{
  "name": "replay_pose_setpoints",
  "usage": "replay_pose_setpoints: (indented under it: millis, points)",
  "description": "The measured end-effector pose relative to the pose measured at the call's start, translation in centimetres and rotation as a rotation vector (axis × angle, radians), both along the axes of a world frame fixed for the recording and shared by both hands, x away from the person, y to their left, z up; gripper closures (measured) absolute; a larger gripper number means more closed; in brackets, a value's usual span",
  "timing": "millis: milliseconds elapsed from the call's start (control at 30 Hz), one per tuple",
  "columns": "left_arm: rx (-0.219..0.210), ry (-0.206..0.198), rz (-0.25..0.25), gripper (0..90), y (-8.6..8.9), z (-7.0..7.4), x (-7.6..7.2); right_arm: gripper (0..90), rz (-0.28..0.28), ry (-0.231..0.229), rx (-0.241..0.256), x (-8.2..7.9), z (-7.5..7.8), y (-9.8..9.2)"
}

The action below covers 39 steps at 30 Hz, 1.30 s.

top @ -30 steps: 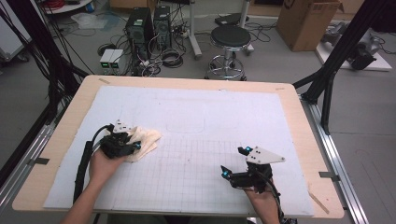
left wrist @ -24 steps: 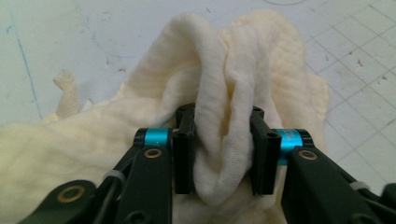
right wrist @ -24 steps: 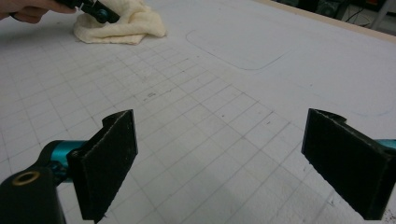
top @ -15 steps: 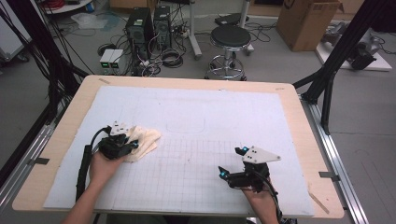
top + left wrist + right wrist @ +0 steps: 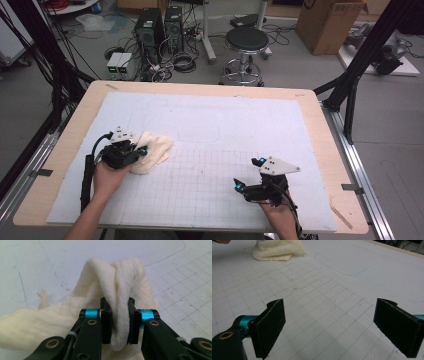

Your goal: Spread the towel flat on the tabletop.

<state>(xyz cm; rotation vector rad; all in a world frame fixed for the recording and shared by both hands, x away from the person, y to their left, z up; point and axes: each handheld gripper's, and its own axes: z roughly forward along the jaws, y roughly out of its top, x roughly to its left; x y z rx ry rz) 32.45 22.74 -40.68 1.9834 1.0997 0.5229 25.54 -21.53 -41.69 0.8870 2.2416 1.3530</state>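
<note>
A crumpled cream cloth (image 5: pixel 154 149) lies on the white gridded mat (image 5: pixel 210 130) at the left. My left gripper (image 5: pixel 139 151) is shut on a fold of that cloth (image 5: pixel 120 302), which bulges up between the jaws while the remainder lies bunched on the mat. My right gripper (image 5: pixel 248 175) hovers low over the mat near the front right, jaws wide apart with nothing between them. In the right gripper view the gripper (image 5: pixel 337 330) faces the cloth (image 5: pixel 277 249), which sits far off at the top left.
The mat covers a wooden table (image 5: pixel 80 125). A faint rounded outline (image 5: pixel 199 132) is drawn on the mat beside the cloth. Beyond the table stand a stool (image 5: pixel 246 45), computer towers (image 5: pixel 160 27) and a cardboard box (image 5: pixel 327 22) on the floor.
The left gripper and cloth have barely shifted. The right gripper has drifted slightly left and down toward the front edge.
</note>
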Motion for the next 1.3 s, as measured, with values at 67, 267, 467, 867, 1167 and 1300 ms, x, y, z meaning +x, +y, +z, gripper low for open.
replay_pose_setpoints:
  millis: [67, 267, 467, 867, 1167, 1300]
  points:
    - [-0.012, -0.008, -0.008, 78.2, -0.2, 0.4, -0.2, 9.9, -0.002, -0.001, -0.002, 0.0, 0.0, 0.0]
    - [-0.036, -0.027, -0.055, 78.2, -1.2, 2.0, -0.8, 9.9, 0.000, 0.001, -0.001, 0.0, 0.0, 0.0]
    - [-0.076, -0.044, -0.112, 78.2, -2.8, 3.6, -1.6, 9.9, 0.000, -0.007, -0.001, 0.0, 0.1, 0.0]
    - [-0.155, -0.066, -0.294, 78.1, -8.9, 6.2, -3.5, 9.9, -0.019, -0.031, 0.011, -0.2, 0.4, -0.4]
    - [-0.160, -0.013, -0.382, 77.7, -14.3, 4.7, -2.7, 9.9, -0.041, -0.054, 0.018, -0.6, 0.8, -0.9]
    - [-0.163, 0.030, -0.384, 77.6, -16.2, 2.8, -1.2, 9.9, -0.046, -0.046, 0.023, -0.6, 0.8, -0.9]
